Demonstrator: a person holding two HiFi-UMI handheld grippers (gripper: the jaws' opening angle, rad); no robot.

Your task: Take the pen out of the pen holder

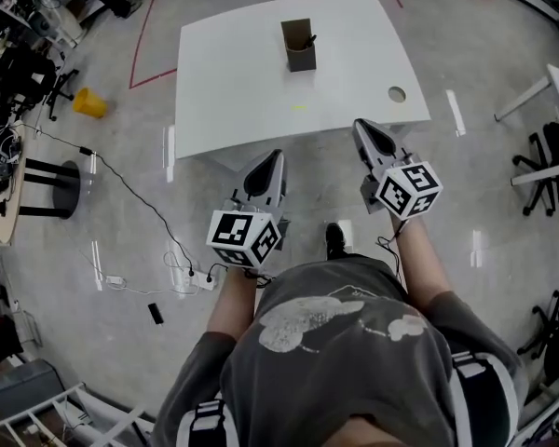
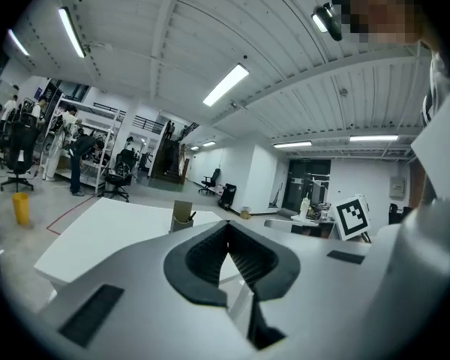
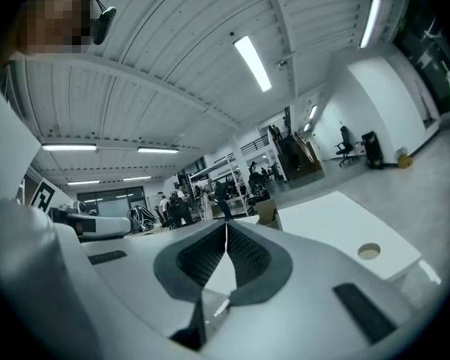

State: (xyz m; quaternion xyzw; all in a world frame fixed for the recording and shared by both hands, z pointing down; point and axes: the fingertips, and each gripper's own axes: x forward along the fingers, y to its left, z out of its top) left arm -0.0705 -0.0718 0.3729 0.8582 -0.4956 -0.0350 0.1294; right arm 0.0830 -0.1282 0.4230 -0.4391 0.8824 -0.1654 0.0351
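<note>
A brown square pen holder (image 1: pixel 299 45) stands near the far edge of the white table (image 1: pixel 233 82), with a dark pen (image 1: pixel 309 40) leaning inside it. Both grippers hang in front of the table's near edge, well short of the holder. My left gripper (image 1: pixel 273 158) is shut with nothing in it, and so is my right gripper (image 1: pixel 361 126). In the left gripper view the jaws of the left gripper (image 2: pixel 227 240) meet at the tip, and the holder (image 2: pixel 182 216) stands beyond them. In the right gripper view the right gripper (image 3: pixel 226 227) is likewise shut, with the holder (image 3: pixel 268 212) just right of its tip.
The table has a round cable hole (image 1: pixel 397 93) at its near right corner. On the floor lie a yellow object (image 1: pixel 89 102), a black stool (image 1: pixel 61 186) and a cable with a power strip (image 1: pixel 182 277) on the left. Office chairs (image 1: pixel 545 170) stand at the right.
</note>
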